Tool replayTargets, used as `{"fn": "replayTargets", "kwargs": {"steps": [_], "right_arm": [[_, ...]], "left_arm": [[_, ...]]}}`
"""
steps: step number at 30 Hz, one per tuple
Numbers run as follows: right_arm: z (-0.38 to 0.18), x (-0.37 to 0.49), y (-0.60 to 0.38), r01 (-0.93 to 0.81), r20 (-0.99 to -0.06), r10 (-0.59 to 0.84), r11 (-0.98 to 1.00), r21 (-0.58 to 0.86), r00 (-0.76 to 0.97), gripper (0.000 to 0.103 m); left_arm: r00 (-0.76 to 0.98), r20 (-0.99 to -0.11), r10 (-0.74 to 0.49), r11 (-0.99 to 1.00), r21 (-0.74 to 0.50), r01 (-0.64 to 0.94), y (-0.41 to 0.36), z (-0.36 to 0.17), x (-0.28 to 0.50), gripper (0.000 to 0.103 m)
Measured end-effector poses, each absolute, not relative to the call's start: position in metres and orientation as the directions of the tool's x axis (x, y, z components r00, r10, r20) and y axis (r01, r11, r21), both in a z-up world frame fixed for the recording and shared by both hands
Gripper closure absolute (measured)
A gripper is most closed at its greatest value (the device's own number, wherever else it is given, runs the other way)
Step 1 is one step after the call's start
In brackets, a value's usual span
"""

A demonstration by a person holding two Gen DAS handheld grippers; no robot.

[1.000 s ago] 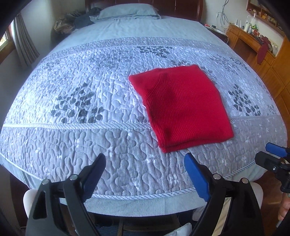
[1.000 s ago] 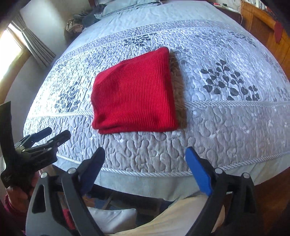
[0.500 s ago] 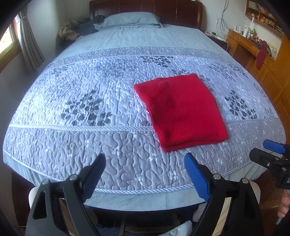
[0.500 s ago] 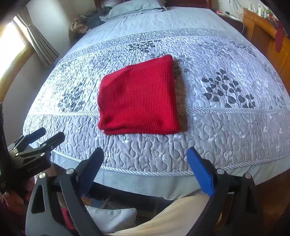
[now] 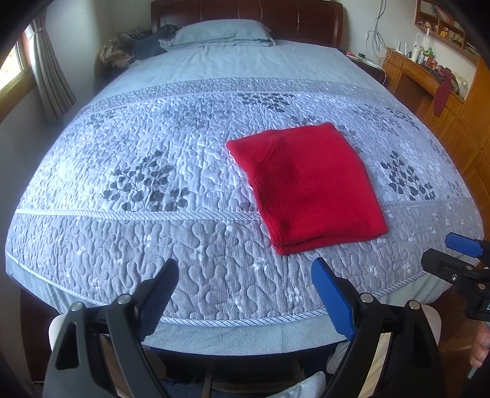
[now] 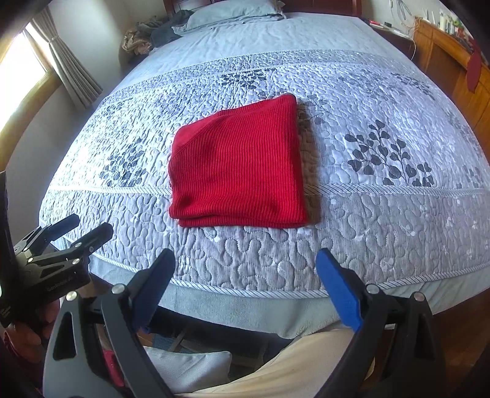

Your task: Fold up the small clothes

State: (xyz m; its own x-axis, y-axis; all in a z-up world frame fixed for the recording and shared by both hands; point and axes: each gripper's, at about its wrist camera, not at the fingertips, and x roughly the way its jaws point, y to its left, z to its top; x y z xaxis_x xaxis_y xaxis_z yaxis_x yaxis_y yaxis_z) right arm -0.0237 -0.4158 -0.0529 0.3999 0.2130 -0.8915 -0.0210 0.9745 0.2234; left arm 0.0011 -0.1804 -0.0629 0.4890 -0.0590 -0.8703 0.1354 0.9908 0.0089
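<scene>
Only the left view shows the headboard (image 5: pixel 245 18); one folded red sweater (image 5: pixel 309 186) lies on the bed (image 5: pixel 137 245), both hand-held grippers (image 5: pixel 245 294) (image 6: pixel 245 287) released, empty.

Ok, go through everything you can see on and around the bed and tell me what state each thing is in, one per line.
Red sweater: folded into a flat rectangle, lying on the quilt, held by nothing.
Left gripper: open, empty, above the near edge of the bed.
Right gripper: open, empty, apart from the sweater.
Quilt: spread flat over the bed.
Pillow: lying flat at the headboard.
Curtain: drawn aside from the window.
</scene>
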Motion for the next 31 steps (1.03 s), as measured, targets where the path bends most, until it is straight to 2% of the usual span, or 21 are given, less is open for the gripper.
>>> {"fn": "replayTargets", "kwargs": {"steps": [31], "right_arm": [[-0.0603,-0.0194,-0.4189,-0.008,-0.896,0.224,0.971,0.239,0.384,0.011]], "left_arm": [[0.488,-0.871,-0.048,0.988,0.030,0.151,-0.1845,-0.0665,0.0044,0.014]]}}
